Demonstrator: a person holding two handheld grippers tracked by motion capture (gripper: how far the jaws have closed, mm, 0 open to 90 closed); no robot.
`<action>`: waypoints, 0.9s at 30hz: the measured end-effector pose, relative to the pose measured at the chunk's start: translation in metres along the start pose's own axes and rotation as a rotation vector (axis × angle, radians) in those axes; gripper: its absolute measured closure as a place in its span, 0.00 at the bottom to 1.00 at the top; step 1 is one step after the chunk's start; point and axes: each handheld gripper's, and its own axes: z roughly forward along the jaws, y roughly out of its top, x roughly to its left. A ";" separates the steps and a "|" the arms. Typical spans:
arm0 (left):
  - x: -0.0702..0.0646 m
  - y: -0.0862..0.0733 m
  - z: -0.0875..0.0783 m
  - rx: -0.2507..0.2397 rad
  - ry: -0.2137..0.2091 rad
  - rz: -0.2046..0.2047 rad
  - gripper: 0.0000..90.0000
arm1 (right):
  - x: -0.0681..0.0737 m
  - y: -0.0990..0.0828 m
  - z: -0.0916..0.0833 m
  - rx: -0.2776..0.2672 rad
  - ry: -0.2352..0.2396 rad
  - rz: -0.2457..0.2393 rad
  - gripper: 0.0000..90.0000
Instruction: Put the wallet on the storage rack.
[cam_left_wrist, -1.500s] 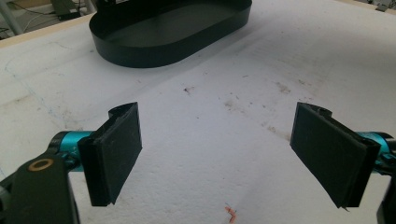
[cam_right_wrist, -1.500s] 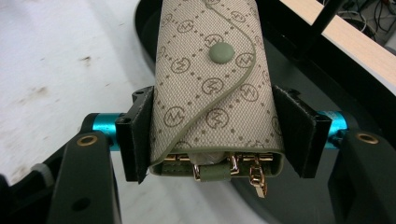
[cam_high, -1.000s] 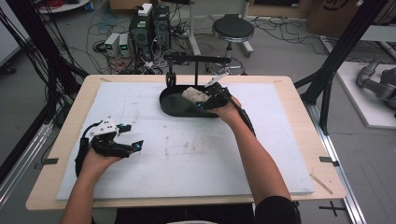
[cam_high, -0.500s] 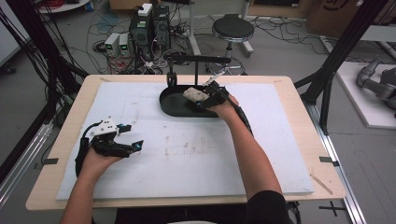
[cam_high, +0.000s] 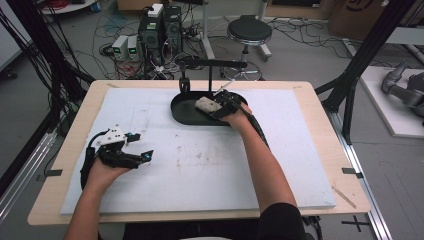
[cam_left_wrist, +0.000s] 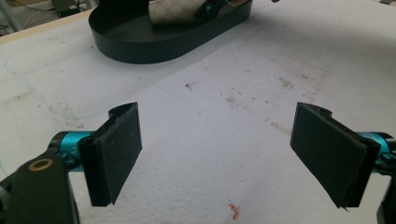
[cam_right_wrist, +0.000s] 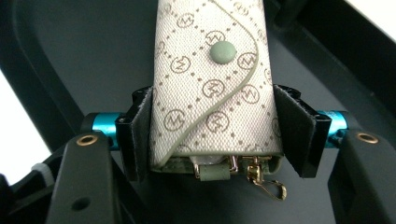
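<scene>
High view: a person sits at a table (cam_high: 320, 150) covered by a white mat (cam_high: 200, 165), a tool in each hand. The right tool (cam_high: 220, 106) reaches into a black oval tray (cam_high: 182, 111) at the far middle of the mat and pinches a pale patterned pouch (cam_high: 206, 104) over the tray's right half. The left tool (cam_high: 131, 156) rests near the mat's left edge, well apart from the tray, its jaws spread and pointing right. Behind the table stand a round stool (cam_high: 249, 31) and computer boxes (cam_high: 161, 25) among cables on the floor.

Left gripper view: the left tool (cam_left_wrist: 219, 154) has its 2 black pads (cam_left_wrist: 116, 149) wide apart over bare, lightly stained mat (cam_left_wrist: 224, 93), with nothing between them. A small orange scrap (cam_left_wrist: 235, 211) lies on the mat near the bottom edge. Farther off sits the tray (cam_left_wrist: 154, 39), with the pouch (cam_left_wrist: 173, 14) inside it, gripped at one end by the other tool.

Right gripper view: the right tool (cam_right_wrist: 215, 133) clamps the pouch (cam_right_wrist: 210, 79) from both sides, pads (cam_right_wrist: 140, 135) pressing its fabric edges. The pouch is cream with a repeated round monogram, and its curved flap is shut by 1 green snap (cam_right_wrist: 222, 51). A gold clasp (cam_right_wrist: 261, 179) hangs from its near end. The tray's dark floor (cam_right_wrist: 93, 56) lies beneath; whether the pouch touches it I cannot tell.
</scene>
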 end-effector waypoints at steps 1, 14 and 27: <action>0.000 0.000 0.000 0.000 0.000 0.000 0.18 | 0.000 0.000 0.000 0.000 0.000 0.000 0.40; 0.001 -0.001 0.000 0.007 0.004 -0.002 0.18 | -0.006 -0.004 -0.001 0.019 0.019 0.049 0.34; 0.001 -0.001 0.001 0.012 0.004 -0.005 0.18 | -0.003 0.001 -0.029 -0.017 0.036 0.068 0.24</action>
